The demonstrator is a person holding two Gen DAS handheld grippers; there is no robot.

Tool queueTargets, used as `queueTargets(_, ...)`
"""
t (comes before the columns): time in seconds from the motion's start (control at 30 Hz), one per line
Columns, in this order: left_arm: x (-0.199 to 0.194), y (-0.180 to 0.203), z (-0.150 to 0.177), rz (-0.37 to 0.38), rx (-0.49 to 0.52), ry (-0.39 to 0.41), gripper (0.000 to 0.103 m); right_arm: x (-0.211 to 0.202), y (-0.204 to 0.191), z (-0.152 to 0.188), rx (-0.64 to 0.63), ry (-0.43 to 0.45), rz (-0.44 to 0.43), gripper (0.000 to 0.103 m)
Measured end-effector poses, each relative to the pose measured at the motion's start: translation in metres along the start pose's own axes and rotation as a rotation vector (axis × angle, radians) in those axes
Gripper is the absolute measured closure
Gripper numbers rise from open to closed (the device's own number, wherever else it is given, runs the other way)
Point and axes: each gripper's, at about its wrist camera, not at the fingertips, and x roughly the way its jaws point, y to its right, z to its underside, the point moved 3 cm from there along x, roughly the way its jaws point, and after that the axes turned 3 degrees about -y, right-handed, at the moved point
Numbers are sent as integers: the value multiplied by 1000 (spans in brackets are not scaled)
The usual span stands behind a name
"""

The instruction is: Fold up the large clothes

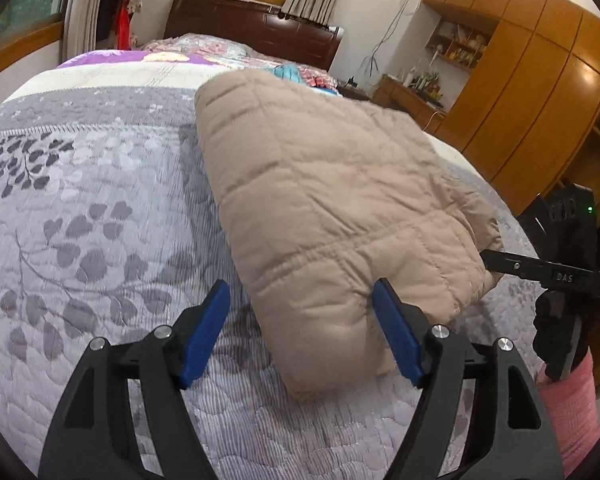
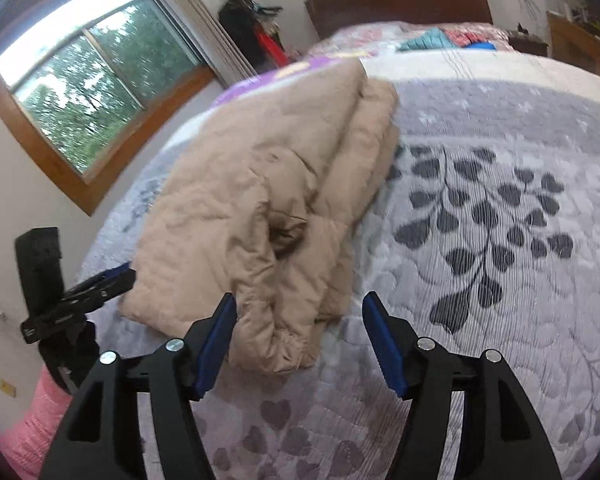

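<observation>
Jacket: a big beige quilted padded jacket (image 1: 332,208), folded into a thick long bundle, puffy and stitched in squares. From the right wrist view (image 2: 268,208) the layers show stacked along one side, with a dark hollow in the creased fold near the near end.
Where it lies: flat on the bedspread (image 1: 100,208), in the middle of the bed, its long side running from the near edge toward the headboard (image 1: 256,24).
Bedspread: grey-lilac quilted cloth with dark leaf and heart prints (image 2: 480,216); a purple patterned cover and some teal and pink clothes lie beyond the jacket, nearer the headboard.
Left gripper: the left gripper (image 1: 300,332) stands wide, blue pads spread; one pad is just at the jacket's near end, the other is over bare bedspread beside it. Nothing is pinched. It shows too at the jacket's corner in the right wrist view (image 2: 104,280).
Right gripper: the right gripper (image 2: 298,340) is also spread wide at the jacket's near end, one pad right beside the rolled edge, not clamping it. In the left wrist view its black tip (image 1: 496,260) sits at the jacket's other near corner.
Person: a pink sleeve (image 1: 568,400) behind the right gripper, a black glove above it.
Room: wooden wardrobes (image 1: 540,92) beyond the jacket on one side; a window (image 2: 84,92) on the other.
</observation>
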Motion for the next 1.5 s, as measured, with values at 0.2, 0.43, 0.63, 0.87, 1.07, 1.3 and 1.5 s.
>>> queueTargets(0.2, -3, 0, 2, -13, -17, -8, 30, -5, -4, 3, 1, 6, 20, 38)
queueTargets(0.43, -35, 12, 11, -171, -29, -6, 22, -47, -51, 18, -123, 84, 192, 17)
queueTargets(0.63, -67, 30, 28, -305, -1, 31, 12, -71, -76, 40, -156, 98, 274, 5)
queueTargets(0.87, -101, 54, 46, -350, 9, 77, 8, -90, -91, 66, -122, 83, 281, 4)
queueTargets(1.07, -124, 73, 61, -376, 37, 94, 7, -106, -103, 87, -117, 109, 280, 4)
queueTargets(1.3, -144, 90, 76, -393, 57, 130, 6, -117, -112, 100, -115, 125, 255, 4)
queueTargets(1.5, -152, 97, 82, -413, 58, 156, 6, -119, -112, 104, -98, 128, 241, 4)
